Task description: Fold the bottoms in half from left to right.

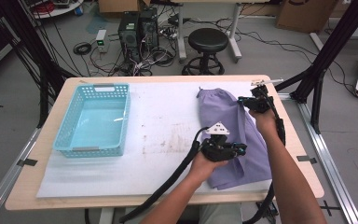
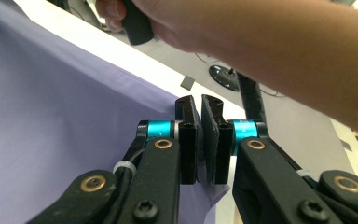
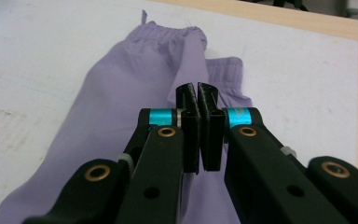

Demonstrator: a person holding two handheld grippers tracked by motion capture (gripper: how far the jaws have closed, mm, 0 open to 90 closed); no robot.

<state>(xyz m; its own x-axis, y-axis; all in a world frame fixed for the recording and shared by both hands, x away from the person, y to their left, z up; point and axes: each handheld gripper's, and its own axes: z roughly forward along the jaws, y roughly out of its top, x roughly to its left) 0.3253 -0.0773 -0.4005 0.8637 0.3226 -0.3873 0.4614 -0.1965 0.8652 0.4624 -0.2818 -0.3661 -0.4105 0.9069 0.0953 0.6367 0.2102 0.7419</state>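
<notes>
A purple garment with an elastic waistband lies lengthwise on the right half of the white mat. My left gripper sits at its near part. In the left gripper view the jaws of the left gripper stand almost together on the garment's edge, and purple cloth shows under the pads. My right gripper is at the far part near the waistband. In the right gripper view the right gripper is shut on a raised fold of the garment.
A light blue plastic basket stands on the mat's left side. The wooden table edge runs just right of the garment. A stool, computers and cables sit on the floor beyond the table. A person's right hand crosses the left gripper view.
</notes>
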